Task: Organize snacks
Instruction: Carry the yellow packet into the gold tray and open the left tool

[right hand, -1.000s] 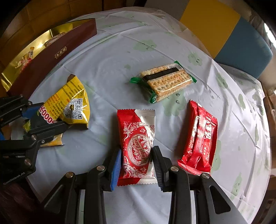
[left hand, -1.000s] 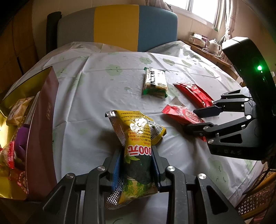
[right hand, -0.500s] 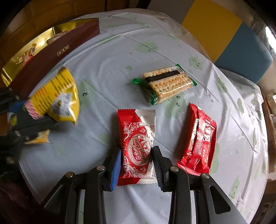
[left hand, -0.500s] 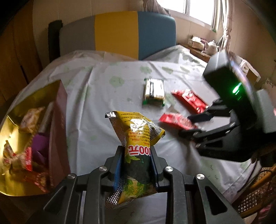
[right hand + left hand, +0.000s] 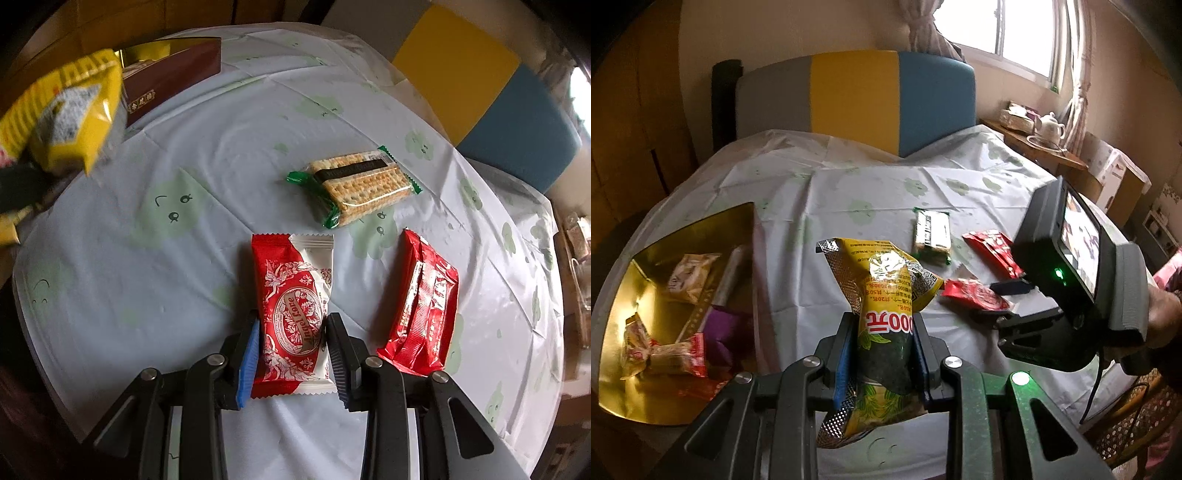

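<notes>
You're working in a lived-in home, at a dining table (image 5: 894, 192) under a pale tablecloth (image 5: 229, 155) printed with green cartoon clouds. Behind it sits a padded chair (image 5: 857, 99) in grey, yellow and blue, with a curtained window (image 5: 1023, 33) above. By the window, a wooden side table (image 5: 1052, 155) holds a white teapot (image 5: 1050, 125).

yellow pkt (image 5: 62, 110) blurred, box (image 5: 173, 74) partly hidden
</notes>
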### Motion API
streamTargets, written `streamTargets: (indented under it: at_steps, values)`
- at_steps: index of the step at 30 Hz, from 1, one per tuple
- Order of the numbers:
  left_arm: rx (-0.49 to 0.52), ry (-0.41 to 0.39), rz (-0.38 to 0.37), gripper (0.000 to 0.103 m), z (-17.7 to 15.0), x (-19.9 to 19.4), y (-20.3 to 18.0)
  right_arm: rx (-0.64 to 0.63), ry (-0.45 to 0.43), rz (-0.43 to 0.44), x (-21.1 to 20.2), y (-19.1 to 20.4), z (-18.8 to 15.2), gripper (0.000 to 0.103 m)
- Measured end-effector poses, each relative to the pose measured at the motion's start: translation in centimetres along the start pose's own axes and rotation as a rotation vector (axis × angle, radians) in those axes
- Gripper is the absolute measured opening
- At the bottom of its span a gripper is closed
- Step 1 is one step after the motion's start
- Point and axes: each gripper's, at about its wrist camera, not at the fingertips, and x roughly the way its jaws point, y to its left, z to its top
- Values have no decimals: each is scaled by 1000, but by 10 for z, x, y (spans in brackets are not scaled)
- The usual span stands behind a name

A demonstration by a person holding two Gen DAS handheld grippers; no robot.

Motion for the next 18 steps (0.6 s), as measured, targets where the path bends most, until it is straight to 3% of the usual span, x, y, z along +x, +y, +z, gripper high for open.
streamTargets:
  at_steps: [11,18]
  values:
    - [-135,-11,66,29,1,-17,64,-8,-7,-8,-1,0,-1,35]
    - [-392,-9,111,29,-12,-37,153,-13,-8,-14,-1,2,-1,35]
